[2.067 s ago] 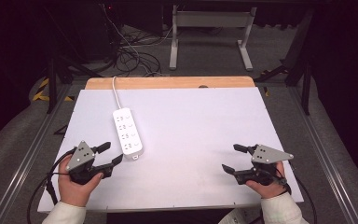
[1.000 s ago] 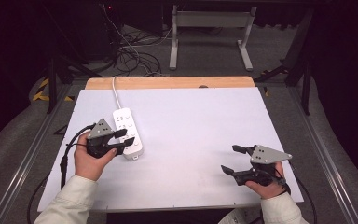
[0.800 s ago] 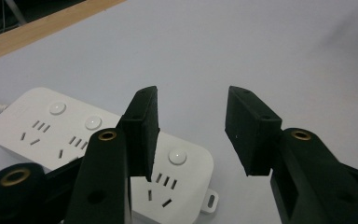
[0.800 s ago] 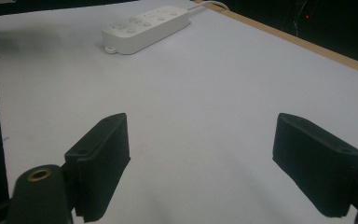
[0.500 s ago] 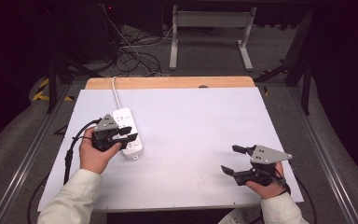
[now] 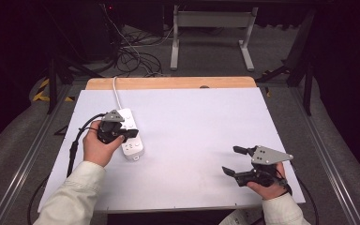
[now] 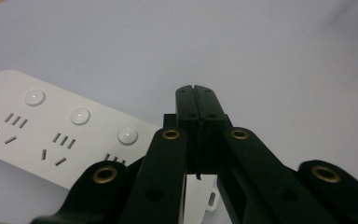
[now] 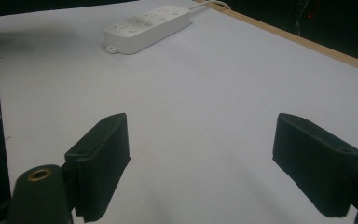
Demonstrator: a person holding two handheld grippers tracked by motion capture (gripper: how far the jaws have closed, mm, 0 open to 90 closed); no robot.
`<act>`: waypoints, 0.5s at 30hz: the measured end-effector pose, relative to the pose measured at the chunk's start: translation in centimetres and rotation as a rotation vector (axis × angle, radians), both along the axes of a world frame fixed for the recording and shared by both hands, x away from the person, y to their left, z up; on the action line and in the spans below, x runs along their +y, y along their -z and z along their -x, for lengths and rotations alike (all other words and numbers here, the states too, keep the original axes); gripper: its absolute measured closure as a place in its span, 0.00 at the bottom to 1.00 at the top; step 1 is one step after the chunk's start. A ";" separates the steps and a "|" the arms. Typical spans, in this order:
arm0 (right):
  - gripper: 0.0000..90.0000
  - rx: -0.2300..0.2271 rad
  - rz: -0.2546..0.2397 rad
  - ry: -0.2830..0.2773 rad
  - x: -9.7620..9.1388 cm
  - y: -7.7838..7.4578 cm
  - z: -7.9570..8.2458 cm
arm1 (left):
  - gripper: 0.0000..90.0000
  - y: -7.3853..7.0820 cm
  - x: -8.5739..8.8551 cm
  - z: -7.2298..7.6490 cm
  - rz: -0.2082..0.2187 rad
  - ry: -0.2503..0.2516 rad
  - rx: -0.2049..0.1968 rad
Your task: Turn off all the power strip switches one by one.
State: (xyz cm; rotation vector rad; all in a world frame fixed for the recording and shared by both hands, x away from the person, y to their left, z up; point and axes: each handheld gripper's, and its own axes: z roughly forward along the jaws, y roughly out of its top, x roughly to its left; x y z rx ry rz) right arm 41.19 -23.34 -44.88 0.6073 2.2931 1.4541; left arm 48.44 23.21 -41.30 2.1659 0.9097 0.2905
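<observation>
While the right hand [image 6: 268,186] rests low at the near right part of the table [image 6: 201,117], it holds the right gripper [image 6: 234,161] level, pointing to the left across the white surface. Its two jaws stand wide apart with nothing between them, and in the right gripper view only bare table lies under the pads [image 8: 100,158]. From this gripper the white power strip [image 8: 147,28] is well apart, far ahead and a little to the left.

Farther from the person, the left forearm in a light sleeve [image 6: 72,197] reaches forward and slightly inward. The left hand [image 6: 98,147] carries the left gripper [image 6: 131,134] over the near half of the power strip [image 6: 130,136]. In the left gripper view the jaws are pressed together with no gap and hold nothing. The strip [image 7: 60,135] lies under and to the left of them, its round buttons and sockets facing up. Beyond this gripper, the strip's white cord [image 6: 117,96] runs to the far wooden edge [image 6: 168,83].
</observation>
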 end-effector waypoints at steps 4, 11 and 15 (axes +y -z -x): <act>0.21 0.000 0.000 -0.001 0.0 0.0 0.0 | 1.00 0.5 -0.4 -0.6 -0.029 0.000 0.046; 0.21 0.001 0.001 -0.003 0.0 0.0 0.0 | 1.00 1.4 -0.7 -1.3 -0.081 0.001 0.099; 0.21 0.002 0.002 -0.002 0.0 0.0 0.0 | 1.00 1.8 -0.8 -1.6 -0.119 0.006 0.129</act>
